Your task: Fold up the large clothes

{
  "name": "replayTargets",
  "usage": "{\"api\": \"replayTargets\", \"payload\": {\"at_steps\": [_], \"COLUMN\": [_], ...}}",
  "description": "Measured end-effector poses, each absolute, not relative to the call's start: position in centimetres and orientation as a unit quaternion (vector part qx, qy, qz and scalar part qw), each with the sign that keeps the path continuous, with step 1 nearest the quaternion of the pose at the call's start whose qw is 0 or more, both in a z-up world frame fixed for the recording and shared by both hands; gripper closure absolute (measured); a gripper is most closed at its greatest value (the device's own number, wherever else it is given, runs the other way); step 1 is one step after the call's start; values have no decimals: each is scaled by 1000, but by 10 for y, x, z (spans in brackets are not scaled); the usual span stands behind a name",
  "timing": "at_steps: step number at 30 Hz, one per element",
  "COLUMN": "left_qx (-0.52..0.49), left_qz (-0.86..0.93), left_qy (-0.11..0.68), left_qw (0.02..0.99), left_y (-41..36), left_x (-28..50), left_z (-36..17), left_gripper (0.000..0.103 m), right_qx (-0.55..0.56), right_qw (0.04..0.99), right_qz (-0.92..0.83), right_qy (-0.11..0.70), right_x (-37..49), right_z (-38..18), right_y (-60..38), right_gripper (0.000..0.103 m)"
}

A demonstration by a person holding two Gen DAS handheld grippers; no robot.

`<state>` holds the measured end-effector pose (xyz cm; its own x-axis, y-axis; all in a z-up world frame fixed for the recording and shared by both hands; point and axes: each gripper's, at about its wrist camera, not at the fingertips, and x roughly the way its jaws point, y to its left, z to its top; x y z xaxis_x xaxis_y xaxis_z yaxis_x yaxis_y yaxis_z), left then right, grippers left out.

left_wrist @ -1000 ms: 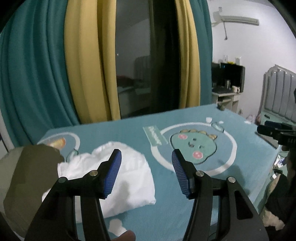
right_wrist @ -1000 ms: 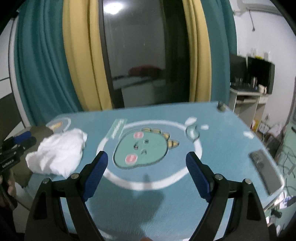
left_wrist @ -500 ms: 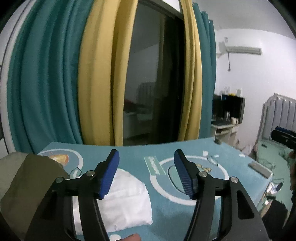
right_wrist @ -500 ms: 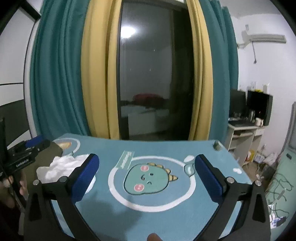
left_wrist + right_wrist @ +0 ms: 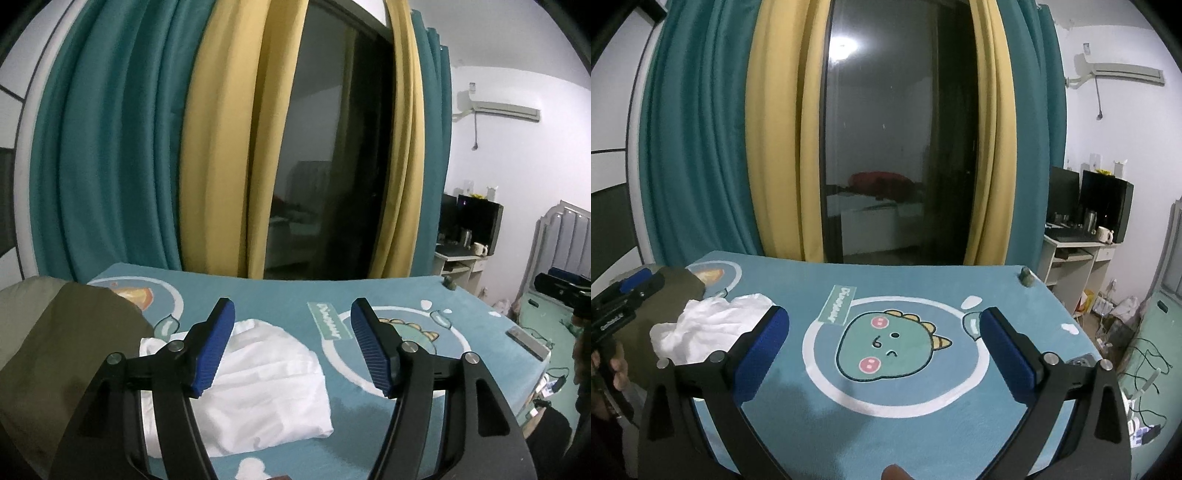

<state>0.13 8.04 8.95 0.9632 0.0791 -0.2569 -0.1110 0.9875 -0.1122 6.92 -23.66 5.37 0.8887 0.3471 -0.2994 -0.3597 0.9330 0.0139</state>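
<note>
Both grippers empty, jaws wide: left gripper (image 5: pixel 291 347) hovers above white shirt (image 5: pixel 258 384); right gripper (image 5: pixel 882 354) over bare mat (image 5: pixel 923 424), likely pre-grasp.

The left claw (image 5: pixel 291 347) and right claw (image 5: pixel 884 354) are matt black plastic with ribbed blue rubbery pads (image 5: pixel 365 347) and small shiny metal pivot pins. The worktop (image 5: pixel 923 417) wears a soft, matt teal cloth cover with a printed dinosaur face (image 5: pixel 886 347). On it lies a white garment (image 5: pixel 266 384) of thin, creased cloth, beside an olive garment (image 5: pixel 62 343) of heavier, dull fabric. Behind, the teal and yellow curtains (image 5: pixel 110 147) are smooth cloth, and the glass door (image 5: pixel 897 147) is dark and glossy.
</note>
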Motion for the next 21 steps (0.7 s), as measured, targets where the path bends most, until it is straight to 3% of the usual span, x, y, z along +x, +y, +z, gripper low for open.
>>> {"api": "replayTargets", "payload": {"at_steps": [21], "left_qx": [-60], "left_qz": [44], "left_qy": [161], "left_qw": [984], "left_y": [73], "left_x": [30], "left_z": [80], "left_gripper": [34], "right_qx": [-9], "right_qw": [968], "right_qz": [171], "right_qy": [182], "right_x": [105], "right_z": [33], "right_y": [-255], "right_gripper": [1]}}
